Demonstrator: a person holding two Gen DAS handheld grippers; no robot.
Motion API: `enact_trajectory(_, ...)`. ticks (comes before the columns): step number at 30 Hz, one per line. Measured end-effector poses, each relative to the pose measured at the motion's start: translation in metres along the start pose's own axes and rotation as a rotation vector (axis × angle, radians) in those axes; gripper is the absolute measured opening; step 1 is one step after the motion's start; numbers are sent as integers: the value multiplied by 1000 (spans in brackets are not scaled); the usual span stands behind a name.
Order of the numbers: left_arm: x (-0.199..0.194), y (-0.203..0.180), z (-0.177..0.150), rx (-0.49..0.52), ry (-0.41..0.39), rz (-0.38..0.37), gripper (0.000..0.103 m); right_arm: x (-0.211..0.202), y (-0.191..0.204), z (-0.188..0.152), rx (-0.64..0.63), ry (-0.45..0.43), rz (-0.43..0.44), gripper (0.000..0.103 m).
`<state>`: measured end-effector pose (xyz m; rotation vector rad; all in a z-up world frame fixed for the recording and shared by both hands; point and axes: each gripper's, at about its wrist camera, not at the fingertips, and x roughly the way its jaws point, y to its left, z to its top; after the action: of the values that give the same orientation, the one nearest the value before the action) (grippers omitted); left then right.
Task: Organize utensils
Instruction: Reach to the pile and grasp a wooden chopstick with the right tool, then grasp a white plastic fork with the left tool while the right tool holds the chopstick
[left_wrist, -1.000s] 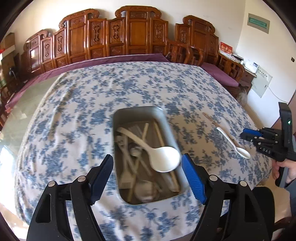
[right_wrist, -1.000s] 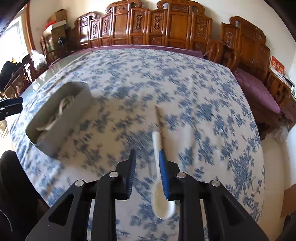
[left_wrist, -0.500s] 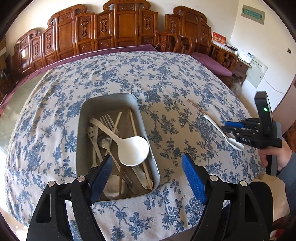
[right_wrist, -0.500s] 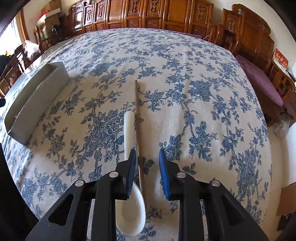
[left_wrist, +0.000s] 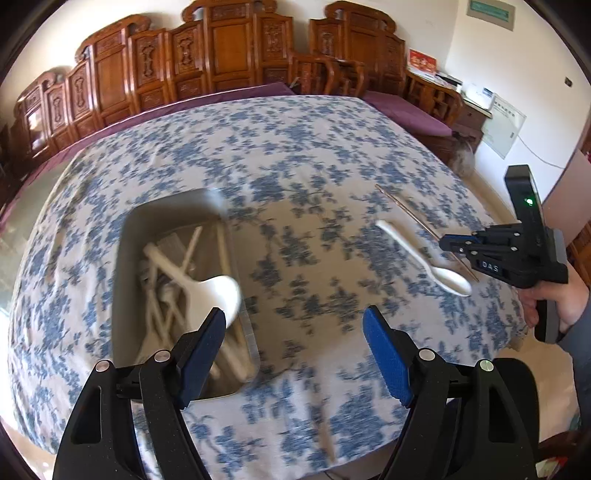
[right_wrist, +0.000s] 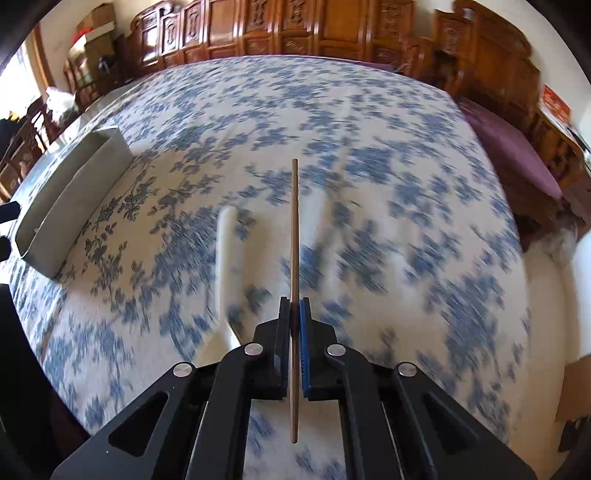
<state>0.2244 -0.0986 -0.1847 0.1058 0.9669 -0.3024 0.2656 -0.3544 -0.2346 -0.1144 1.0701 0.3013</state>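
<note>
1. blue-flowered tablecloth (right_wrist: 369, 122) fills both views, carved wooden chairs (left_wrist: 221, 48) along the top.
2. right gripper (right_wrist: 295, 314) is clamped on a brown chopstick (right_wrist: 294, 221), centre frame.
3. white spoon (left_wrist: 424, 258) lies right of centre.
4. left gripper (left_wrist: 293, 332) stands wide apart, bottom centre.
5. grey tray (left_wrist: 125, 258), lower left, holds utensils.

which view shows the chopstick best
The right wrist view: the chopstick runs sharp and whole, clamped in the right claw. In the left wrist view it is thin, distant, its near end hidden behind that claw.
</note>
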Motion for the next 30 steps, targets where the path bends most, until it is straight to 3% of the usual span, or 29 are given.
enact_trajectory(6, 14, -45, 15, 51, 3, -20, 73, -29, -25, -33, 61, -44, -7, 6)
enact_trajectory(11, 42, -74, 30, 37, 44, -47, 73, -40, -35, -52, 75, -76, -46, 6)
enact_trajectory(18, 81, -104, 43, 19, 97, -76, 72, -45, -44, -69, 118, -110, -15, 6)
enact_trajectory(21, 96, -115, 45, 17, 116, -81, 64, -47, -50, -72, 137, -119, -13, 6)
enact_trajectory(23, 109, -124, 47, 5, 143, -111, 47, -47, -53, -74, 150, -122, -14, 6)
enact_trajectory(25, 119, -131, 48, -12, 169, -138, 40, -47, -56, -76, 160, -124, -17, 6)
enact_trajectory(30, 137, -147, 51, 0, 198, -103, 31, -46, -55, -79, 165, -121, -21, 6)
